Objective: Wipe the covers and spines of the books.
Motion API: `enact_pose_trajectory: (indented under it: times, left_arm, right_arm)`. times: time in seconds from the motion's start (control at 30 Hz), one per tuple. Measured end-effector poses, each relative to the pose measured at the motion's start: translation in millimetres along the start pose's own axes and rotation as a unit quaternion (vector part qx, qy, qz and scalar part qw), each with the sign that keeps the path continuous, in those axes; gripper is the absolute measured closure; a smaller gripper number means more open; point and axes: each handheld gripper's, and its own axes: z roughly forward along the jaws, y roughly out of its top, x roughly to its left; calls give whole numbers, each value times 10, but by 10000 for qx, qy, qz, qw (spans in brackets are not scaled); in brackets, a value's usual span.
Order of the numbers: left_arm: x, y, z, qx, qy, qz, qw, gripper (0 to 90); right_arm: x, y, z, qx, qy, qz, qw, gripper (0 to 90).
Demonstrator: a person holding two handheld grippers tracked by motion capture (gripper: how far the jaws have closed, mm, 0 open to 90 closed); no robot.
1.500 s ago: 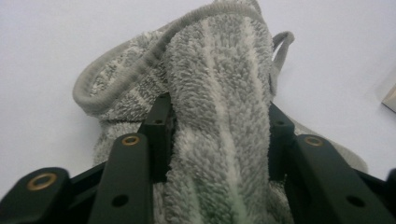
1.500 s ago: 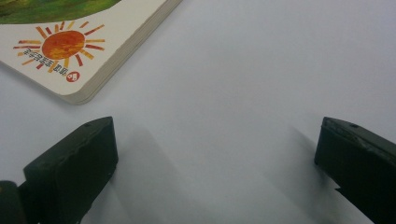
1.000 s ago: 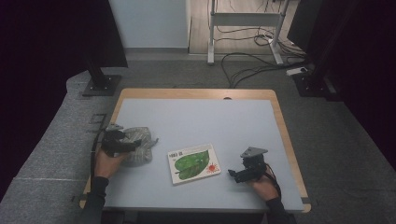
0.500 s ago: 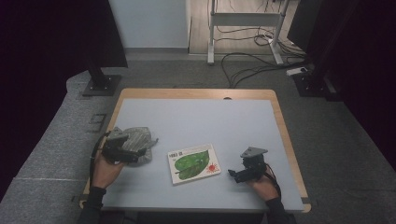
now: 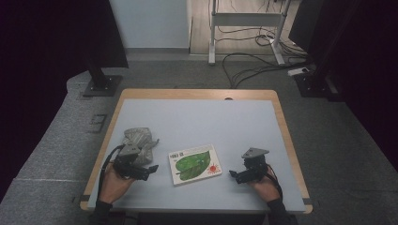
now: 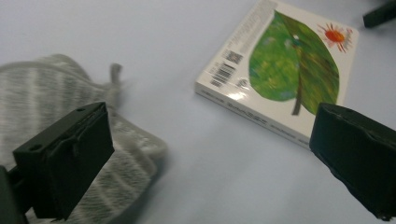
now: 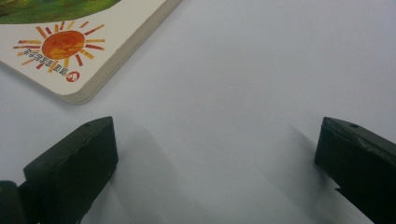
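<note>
Flat on the pale blue table top, slightly toward 6 o'clock of centre: thin white board book with a big green leaf and a small orange sun on its cover, tilted, sun corner toward 4 o'clock. Seen again in the left gripper view, barcode edge nearest, and in the right gripper view as one rounded corner with the sun. At 9 o'clock of the book, near but apart: crumpled grey-and-white striped cloth, lying loose, blurred behind one jaw in the left gripper view. Just over the cloth's near edge, left gripper, jaws spread wide, nothing between them, aimed toward the book. At 3 o'clock of the book, well clear of it: right gripper, jaws likewise released and wide over bare table, grey three-cornered plate on top.
</note>
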Motion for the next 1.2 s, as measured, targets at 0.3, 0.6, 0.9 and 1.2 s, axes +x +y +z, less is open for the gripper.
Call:
enact_pose_trajectory:
  times: [0.3, 0.6, 0.9, 1.2]
  left_arm:
    - [-191, -116, 290, 392, -34, 341, 9986, 0]
    - [-256, -182, 573, 711, -35, 574, 9958, 0]
    - [-259, -194, 666, 751, -136, 577, 9954, 0]
    - [-357, -178, 738, 635, -319, 568, 9959, 0]
  right_arm:
    - [0, 0, 0, 0, 0, -1, 10000, 0]
    - [3, 1, -2, -4, -13, -14, 10000, 0]
    - [19, -1, -19, -56, 5, -95, 9999, 26]
    - [26, 43, -45, -71, 30, -52, 10000, 31]
